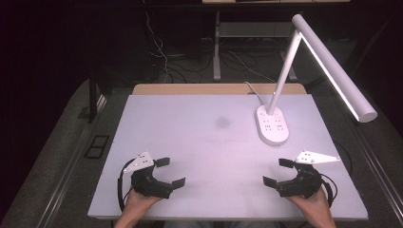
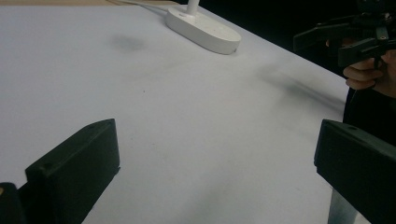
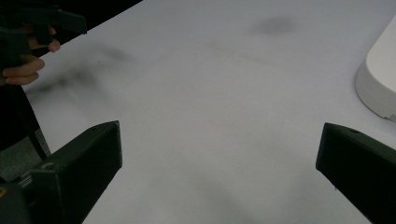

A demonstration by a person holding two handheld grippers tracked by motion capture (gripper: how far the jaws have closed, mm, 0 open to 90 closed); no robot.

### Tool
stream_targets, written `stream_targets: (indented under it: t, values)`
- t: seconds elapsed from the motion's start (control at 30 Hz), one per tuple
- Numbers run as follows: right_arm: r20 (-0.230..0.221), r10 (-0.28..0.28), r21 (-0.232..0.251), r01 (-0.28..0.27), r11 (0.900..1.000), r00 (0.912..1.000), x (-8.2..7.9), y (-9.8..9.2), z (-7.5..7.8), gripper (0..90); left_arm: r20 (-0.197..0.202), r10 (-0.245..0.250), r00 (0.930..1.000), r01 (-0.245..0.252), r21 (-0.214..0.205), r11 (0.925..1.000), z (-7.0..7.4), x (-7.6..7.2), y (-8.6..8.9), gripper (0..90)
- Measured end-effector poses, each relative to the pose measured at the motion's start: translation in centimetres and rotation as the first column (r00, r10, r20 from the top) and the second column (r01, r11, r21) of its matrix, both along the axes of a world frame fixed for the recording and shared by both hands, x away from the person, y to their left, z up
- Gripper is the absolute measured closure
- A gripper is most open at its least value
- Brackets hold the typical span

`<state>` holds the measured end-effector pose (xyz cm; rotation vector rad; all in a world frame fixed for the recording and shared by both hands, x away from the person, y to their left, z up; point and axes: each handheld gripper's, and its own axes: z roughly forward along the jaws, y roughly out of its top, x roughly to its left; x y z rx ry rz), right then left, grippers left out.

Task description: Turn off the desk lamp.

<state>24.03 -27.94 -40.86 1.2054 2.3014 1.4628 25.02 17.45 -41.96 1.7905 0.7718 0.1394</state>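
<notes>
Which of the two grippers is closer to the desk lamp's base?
The right gripper. It sits just in front of the white desk lamp base on the table's right side; the left gripper is at the far left.

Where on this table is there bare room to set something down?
Most of the table is bare: the whole left half and the middle between the left gripper and right gripper. It is crowded only at the back right, around the lamp base.

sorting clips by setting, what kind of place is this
Probably a lab or workshop recording bench: a bare white table lit by a white desk lamp, loose cables on the dark floor behind, and a hand-held gripper in each hand, left and right.
</notes>
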Motion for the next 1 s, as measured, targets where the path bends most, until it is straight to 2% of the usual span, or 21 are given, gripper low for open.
stream_targets:
  t: [0.8, 1.0]
  values:
    - [-0.032, 0.004, 0.032, -0.003, 0.9995, 0.9995, 0.01, -0.49, -0.01, 0.4, 0.002, 0.005, 1.0, -0.005, 0.008, 1.0, -0.01, -0.1, 0.02, 0.0]
    - [-0.039, 0.003, 0.02, -0.002, 0.9998, 0.9992, -0.16, -0.64, 0.0, 0.4, 0.0, 0.008, 1.0, -0.008, 0.008, 0.9999, -0.04, -0.06, 0.06, 0.0]
